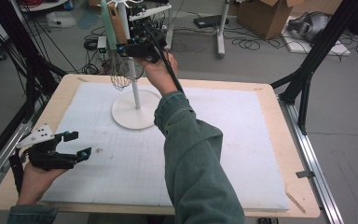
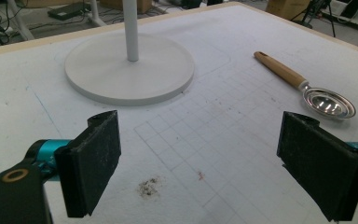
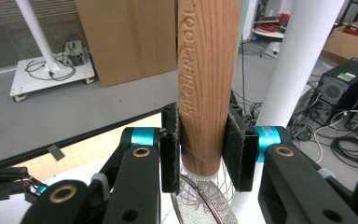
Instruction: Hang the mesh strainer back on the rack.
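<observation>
My right gripper (image 3: 200, 154) is clamped on the light wooden handle of a wire whisk (image 3: 208, 70), held upright at top centre of the high view beside the white stand's pole (image 1: 134, 88). My left gripper (image 1: 77, 144), jaws spread wide with nothing between them, rests lower left over the white foam mat (image 1: 242, 140). A wooden-handled metal measuring spoon (image 2: 307, 88) lies on the mat at upper right of the left gripper view.

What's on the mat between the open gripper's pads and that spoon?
Nothing: bare white mat separates the left gripper from the spoon, seen in the left gripper view.
</observation>
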{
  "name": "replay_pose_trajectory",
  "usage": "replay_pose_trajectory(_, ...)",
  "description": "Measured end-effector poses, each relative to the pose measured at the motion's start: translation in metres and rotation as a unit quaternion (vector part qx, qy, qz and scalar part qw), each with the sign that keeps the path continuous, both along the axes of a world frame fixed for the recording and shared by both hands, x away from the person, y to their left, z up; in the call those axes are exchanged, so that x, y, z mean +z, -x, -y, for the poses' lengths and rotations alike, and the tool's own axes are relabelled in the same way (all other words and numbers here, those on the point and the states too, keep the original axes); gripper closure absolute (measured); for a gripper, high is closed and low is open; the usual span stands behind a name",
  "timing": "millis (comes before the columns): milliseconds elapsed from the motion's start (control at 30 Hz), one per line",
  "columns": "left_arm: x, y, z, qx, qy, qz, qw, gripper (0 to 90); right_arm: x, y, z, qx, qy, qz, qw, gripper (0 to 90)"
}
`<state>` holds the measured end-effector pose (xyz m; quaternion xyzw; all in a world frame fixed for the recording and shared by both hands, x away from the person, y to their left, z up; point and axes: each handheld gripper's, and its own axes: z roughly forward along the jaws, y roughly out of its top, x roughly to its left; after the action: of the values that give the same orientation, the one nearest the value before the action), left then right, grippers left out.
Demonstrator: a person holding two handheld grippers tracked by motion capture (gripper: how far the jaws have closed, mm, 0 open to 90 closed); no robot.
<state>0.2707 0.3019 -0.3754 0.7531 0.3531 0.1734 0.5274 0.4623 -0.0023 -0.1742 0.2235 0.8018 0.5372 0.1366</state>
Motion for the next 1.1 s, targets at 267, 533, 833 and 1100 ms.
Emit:
replay_pose_trajectory(267, 0.0, 0.0001, -0.0005, 0.001, 0.0, 0.0, 1.0, 14.0, -0.0022, -0.0029, 0.0001, -0.009, -0.002, -0.006, 0.9999, 70.2)
replay_pose_trajectory(533, 0.0, 0.0, -0.0008, 0.0, 0.001, 0.0, 1.0, 14.0, -0.0045, -0.0047, -0.0003, -0.019, -0.003, -0.011, 0.9997, 69.8)
replay_pose_trajectory(833, 0.0, 0.0, -0.0026, 0.0, 0.002, 0.0, 1.0, 14.0, -0.0063, -0.0063, 0.0011, -0.017, -0.008, -0.012, 0.9998, 69.4)
replay_pose_trajectory(1100, -0.0015, -0.0009, -0.0042, 0.002, 0.005, -0.003, 1.0, 14.0, -0.0068, -0.0071, 0.008, 0.0, -0.014, -0.015, 0.9998, 64.4)
